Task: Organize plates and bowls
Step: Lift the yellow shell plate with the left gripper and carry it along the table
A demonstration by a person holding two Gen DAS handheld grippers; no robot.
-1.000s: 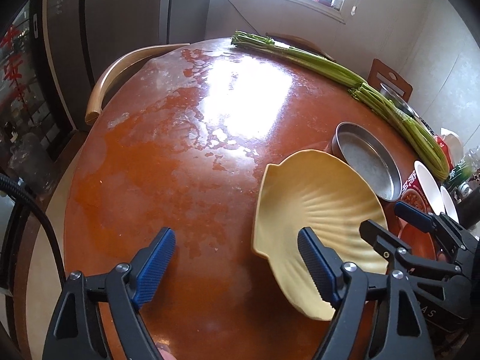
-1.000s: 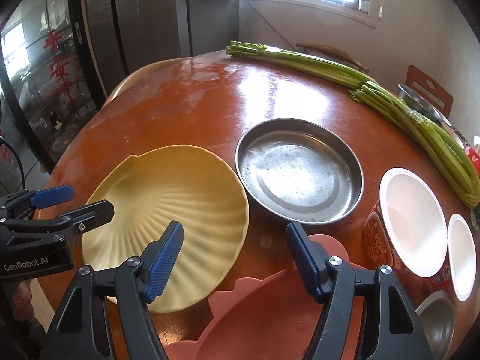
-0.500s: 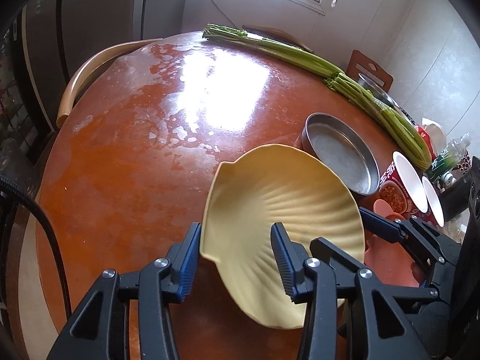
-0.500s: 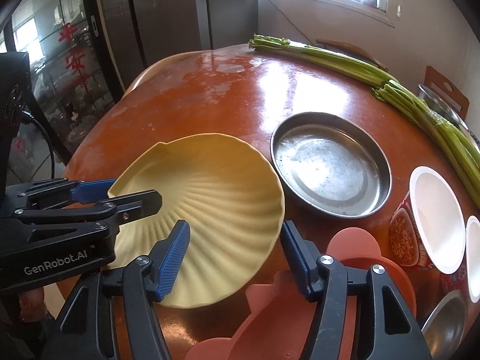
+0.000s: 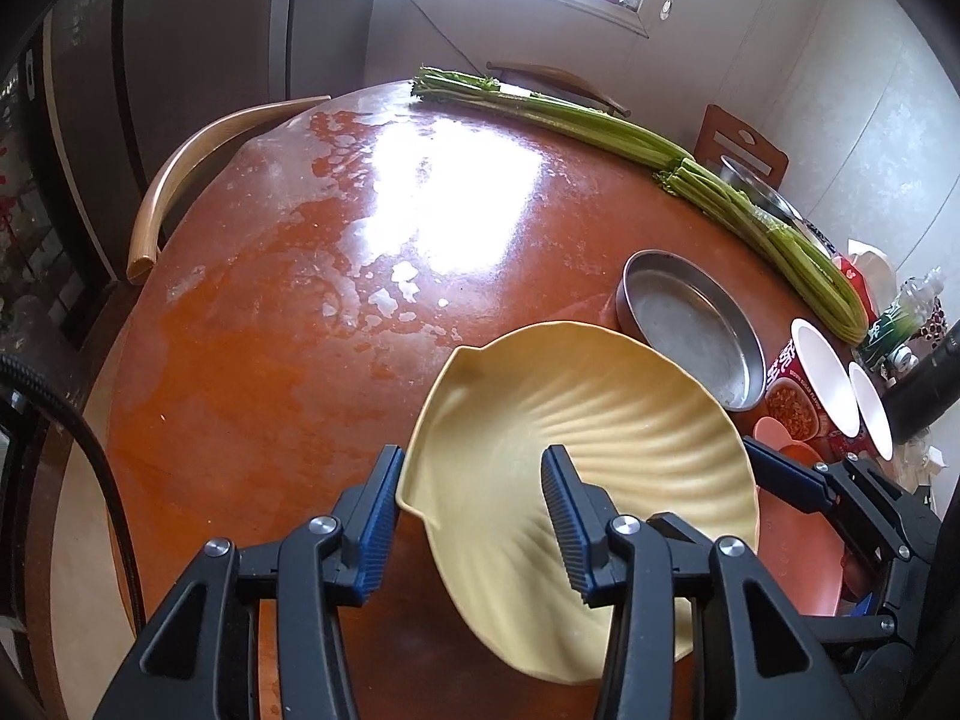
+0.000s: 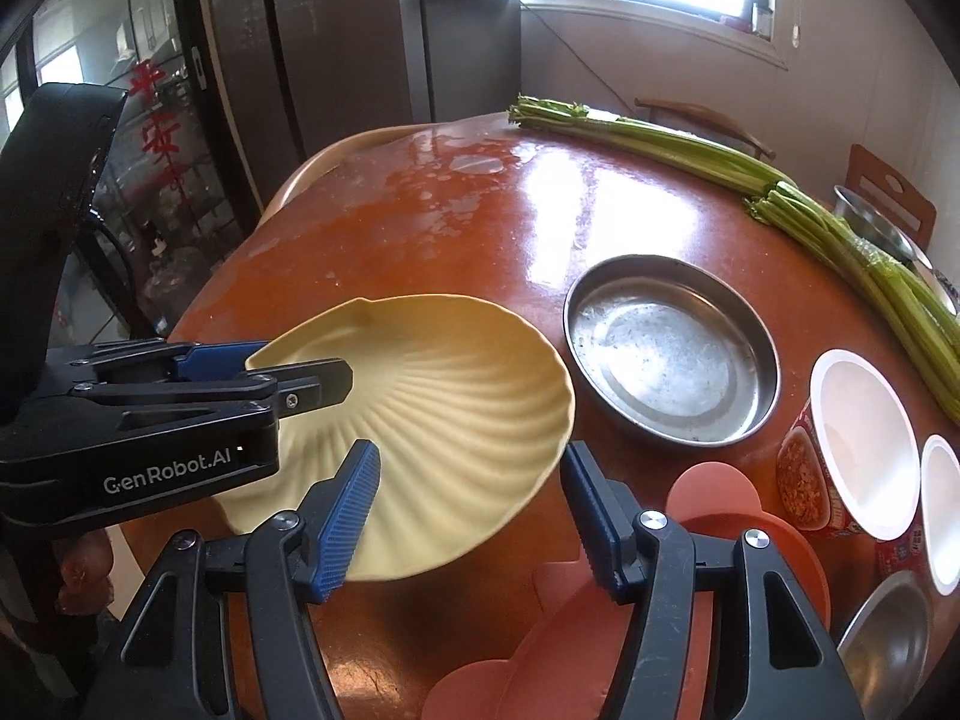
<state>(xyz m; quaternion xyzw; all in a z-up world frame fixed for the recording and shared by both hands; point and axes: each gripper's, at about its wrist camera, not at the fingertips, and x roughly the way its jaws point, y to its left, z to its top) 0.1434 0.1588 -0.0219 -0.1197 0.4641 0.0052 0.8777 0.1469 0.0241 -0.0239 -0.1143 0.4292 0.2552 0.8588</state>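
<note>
Sunlight from a window glares off a round, reddish table (image 5: pixel 288 312) with pale smears across its glossy top. A dark fridge stands behind it, and curved wooden chair backs show at the far rim.

Counted on the table: one yellow shell plate (image 5: pixel 576 420), one round steel pan (image 6: pixel 669 348), two white-lined paper bowls (image 6: pixel 864 438) side by side with printed red sides, one pink plate (image 6: pixel 600 630), and two bundles of green stalks (image 5: pixel 600 123) laid end to end along the far edge.

Both grippers clamp the shell plate, which is tilted with its left rim raised off the table. The left gripper (image 5: pixel 471 516) is closed on that raised rim, one finger outside and one inside the dish. The right gripper (image 6: pixel 474 516) is closed on the near right rim, just above the pink plate.

The right view alone shows a steel bowl (image 6: pixel 882 648) at the bottom right corner, the left gripper's side with white lettering, and red characters on the glass door at left. The left view alone shows a green-labelled bottle (image 5: pixel 900 324) and a red carton beyond the paper bowls, plus a black cable hanging at the left edge.
</note>
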